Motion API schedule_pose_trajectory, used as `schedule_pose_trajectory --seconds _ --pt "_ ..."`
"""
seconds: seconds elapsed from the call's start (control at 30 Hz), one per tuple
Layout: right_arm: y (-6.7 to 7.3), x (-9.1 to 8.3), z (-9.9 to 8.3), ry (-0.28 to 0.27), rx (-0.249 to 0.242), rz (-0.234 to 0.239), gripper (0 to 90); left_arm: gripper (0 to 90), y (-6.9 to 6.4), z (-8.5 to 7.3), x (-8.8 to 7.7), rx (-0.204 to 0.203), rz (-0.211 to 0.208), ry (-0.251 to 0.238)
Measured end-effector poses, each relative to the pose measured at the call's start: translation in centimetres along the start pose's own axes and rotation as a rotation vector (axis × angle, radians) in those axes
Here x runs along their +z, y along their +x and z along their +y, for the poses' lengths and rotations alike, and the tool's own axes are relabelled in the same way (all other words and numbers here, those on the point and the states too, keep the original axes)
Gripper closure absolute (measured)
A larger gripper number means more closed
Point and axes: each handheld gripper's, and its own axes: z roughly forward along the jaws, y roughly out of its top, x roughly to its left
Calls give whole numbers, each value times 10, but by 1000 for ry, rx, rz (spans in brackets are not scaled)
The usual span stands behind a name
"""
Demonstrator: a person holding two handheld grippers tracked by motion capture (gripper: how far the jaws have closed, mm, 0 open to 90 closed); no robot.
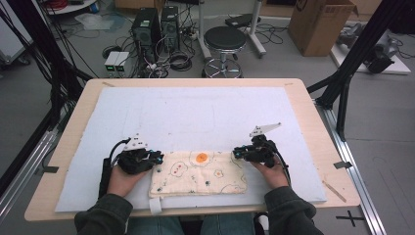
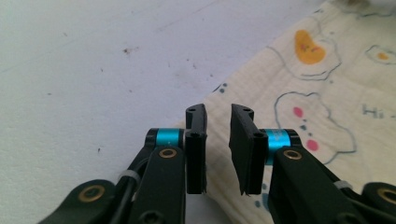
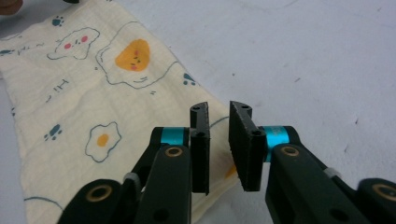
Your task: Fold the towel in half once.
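Note:
A cream cloth [image 1: 198, 174] printed with fried eggs and paw marks lies folded flat at the front of the white mat [image 1: 195, 112]. My left gripper [image 1: 157, 156] rests at the cloth's far left corner. In the left gripper view its jaws [image 2: 218, 112] stand a narrow gap apart over the cloth's edge [image 2: 317, 93], pressing on nothing. My right gripper [image 1: 236, 152] sits at the far right corner. In the right gripper view its jaws [image 3: 219, 108] are likewise slightly apart above the cloth's corner [image 3: 70, 84].
The mat covers most of a wooden table [image 1: 318, 127]. Beyond the far edge stand a black stool [image 1: 224, 39], computer towers [image 1: 147, 24] with cables, and a cardboard box [image 1: 318, 24]. Black frame struts [image 1: 352, 63] rise at the right.

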Motion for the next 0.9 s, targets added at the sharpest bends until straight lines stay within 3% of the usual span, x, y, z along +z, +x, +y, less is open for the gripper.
schedule_pose_trajectory --seconds 0.2,0.37,0.67,0.9 --pt "8 -9 3 -46 -32 5 674 665 -3 2 -9 -6 -27 -31" --pt "14 -15 4 -84 -64 -7 570 604 -6 5 -15 22 -20 -39" --pt "19 -26 2 -130 -62 -59 373 519 -6 4 -29 21 -13 -87" --pt "21 -30 0 -132 -63 -85 264 372 -9 1 -37 24 -16 -98"
